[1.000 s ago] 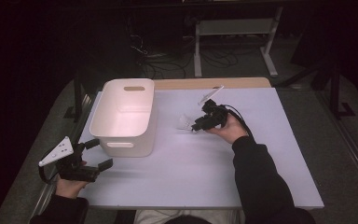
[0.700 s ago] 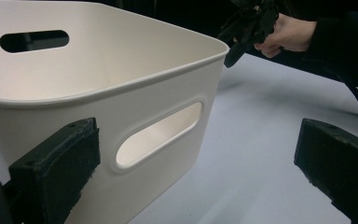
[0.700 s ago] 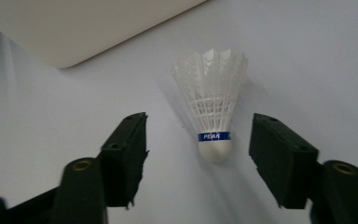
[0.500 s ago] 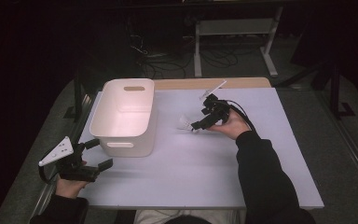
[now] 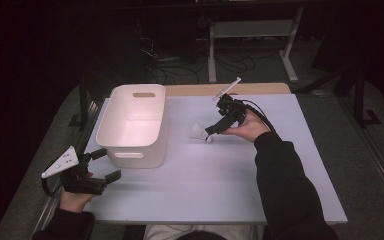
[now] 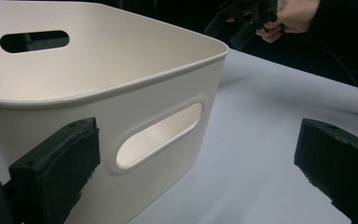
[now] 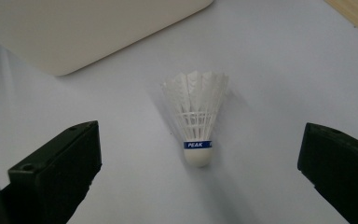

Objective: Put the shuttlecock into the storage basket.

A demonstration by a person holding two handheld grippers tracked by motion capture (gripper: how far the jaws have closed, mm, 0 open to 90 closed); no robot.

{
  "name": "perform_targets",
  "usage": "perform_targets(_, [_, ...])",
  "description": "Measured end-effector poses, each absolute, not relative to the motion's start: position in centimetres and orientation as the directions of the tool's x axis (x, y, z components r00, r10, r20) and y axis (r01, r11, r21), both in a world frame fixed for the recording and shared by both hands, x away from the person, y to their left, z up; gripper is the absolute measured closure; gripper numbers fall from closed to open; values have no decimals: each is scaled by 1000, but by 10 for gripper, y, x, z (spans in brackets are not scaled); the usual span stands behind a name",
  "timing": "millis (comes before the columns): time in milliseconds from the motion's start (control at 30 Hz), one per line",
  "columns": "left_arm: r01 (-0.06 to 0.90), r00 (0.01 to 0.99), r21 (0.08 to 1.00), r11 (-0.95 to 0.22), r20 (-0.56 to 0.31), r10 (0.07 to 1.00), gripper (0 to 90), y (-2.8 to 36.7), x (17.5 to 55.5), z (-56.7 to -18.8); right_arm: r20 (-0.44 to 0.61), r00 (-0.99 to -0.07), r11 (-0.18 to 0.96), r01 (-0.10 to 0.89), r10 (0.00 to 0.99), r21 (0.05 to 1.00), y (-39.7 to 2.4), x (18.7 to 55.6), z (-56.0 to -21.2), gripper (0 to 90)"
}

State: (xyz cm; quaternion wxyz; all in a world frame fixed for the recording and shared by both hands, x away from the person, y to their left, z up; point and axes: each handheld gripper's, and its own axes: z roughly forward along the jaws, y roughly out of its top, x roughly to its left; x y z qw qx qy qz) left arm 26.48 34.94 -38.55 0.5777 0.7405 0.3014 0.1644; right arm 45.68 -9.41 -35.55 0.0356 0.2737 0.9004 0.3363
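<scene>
— Shuttlecock [image 7: 196, 122] lies on its side on the white table [image 5: 260, 180], a little to the right of the white bin [image 5: 135, 125] and apart from it, with the cork end toward the right gripper [image 5: 211, 131]. How would you take it?

— By the cork, or just above the blue band where the feather stems are bound. That is the only firm part. The feather skirt looks thin and springy, so a squeeze there would likely bend or crack it.

— Weight?

— Next to nothing, I'd judge. It could roll on its cone or skid away from a nudging pad, so both pads should meet it together.

— And the right gripper now?

— Its jaws have just been opening and stand wide, one on each side of the shuttlecock with clear table between; nothing is pinched.

— The left one?

— The left gripper [image 5: 97, 172] is at the near left corner, jaws spread and empty, pointed at the bin's near wall with the handle slot [image 6: 161, 135]
</scene>
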Motion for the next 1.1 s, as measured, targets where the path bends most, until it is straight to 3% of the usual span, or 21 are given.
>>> perform_targets(367, [256,764,955,-150,-105,636,0,349,265,-386,113,-850,626,462,514,628,-91,468,-353,0])
perform_targets(1100, [257,766,955,-151,-105,634,0,349,265,-386,130,-847,656,488,516,575,-93,484,-380,0])
